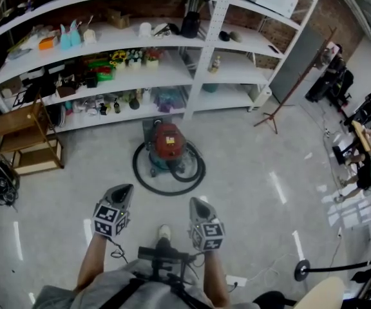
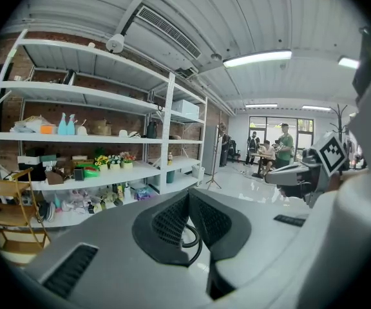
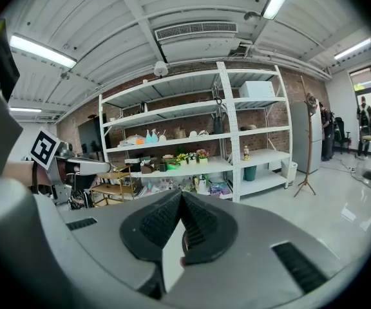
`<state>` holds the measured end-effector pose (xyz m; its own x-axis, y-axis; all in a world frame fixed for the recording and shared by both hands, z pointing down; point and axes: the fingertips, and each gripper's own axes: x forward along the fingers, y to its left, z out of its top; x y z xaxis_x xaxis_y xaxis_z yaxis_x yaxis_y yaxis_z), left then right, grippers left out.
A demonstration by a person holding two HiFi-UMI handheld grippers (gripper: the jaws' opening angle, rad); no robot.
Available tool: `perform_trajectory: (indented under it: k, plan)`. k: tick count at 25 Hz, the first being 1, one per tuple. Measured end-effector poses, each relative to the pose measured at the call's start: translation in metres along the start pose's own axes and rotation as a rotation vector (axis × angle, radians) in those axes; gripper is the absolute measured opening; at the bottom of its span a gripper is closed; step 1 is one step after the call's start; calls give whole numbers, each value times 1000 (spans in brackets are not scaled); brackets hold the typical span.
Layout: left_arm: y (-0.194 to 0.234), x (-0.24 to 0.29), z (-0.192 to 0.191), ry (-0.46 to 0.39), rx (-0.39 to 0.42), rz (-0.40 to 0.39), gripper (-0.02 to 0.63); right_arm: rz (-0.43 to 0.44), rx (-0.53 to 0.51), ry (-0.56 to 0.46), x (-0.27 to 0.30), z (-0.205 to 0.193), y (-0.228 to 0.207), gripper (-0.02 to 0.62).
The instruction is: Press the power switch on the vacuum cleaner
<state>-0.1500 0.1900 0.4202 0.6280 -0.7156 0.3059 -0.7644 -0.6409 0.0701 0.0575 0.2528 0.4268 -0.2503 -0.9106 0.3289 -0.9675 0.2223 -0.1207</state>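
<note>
Red-lidded vacuum cleaner [image 1: 168,144] stands on the grey floor [image 1: 256,172], towards the floor's far edge, just in front of the base of the white shelving unit [image 1: 201,63] and close to its central upright. Its black hose [image 1: 148,184] lies coiled in a loop on the floor round the near side of the body. The power switch cannot be made out in any view. The left gripper [image 1: 125,189] and the right gripper [image 1: 194,203] are held side by side on the near side of the vacuum cleaner, both pointing towards it and well apart from it, with bare floor between the jaw tips and the hose loop. The vacuum cleaner sits roughly on the line between the two grippers. In the left gripper view the ribbed pads [image 2: 166,224] meet at their tips and nothing is clamped between them; only a curve of black hose shows through the gap behind the tips. In the right gripper view the pads [image 3: 201,227] likewise meet at the tips, with nothing held. A wooden rack [image 1: 28,137] stands by the left end of the shelving and a coat stand [image 1: 288,92] by the right end.
</note>
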Motion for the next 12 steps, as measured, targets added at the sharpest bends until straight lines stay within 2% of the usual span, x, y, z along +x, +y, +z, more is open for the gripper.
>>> perform_trajectory:
  k: [12]
  plan:
    - [21, 87, 41, 6, -1, 30, 8, 44, 9, 7, 71, 42, -61, 12]
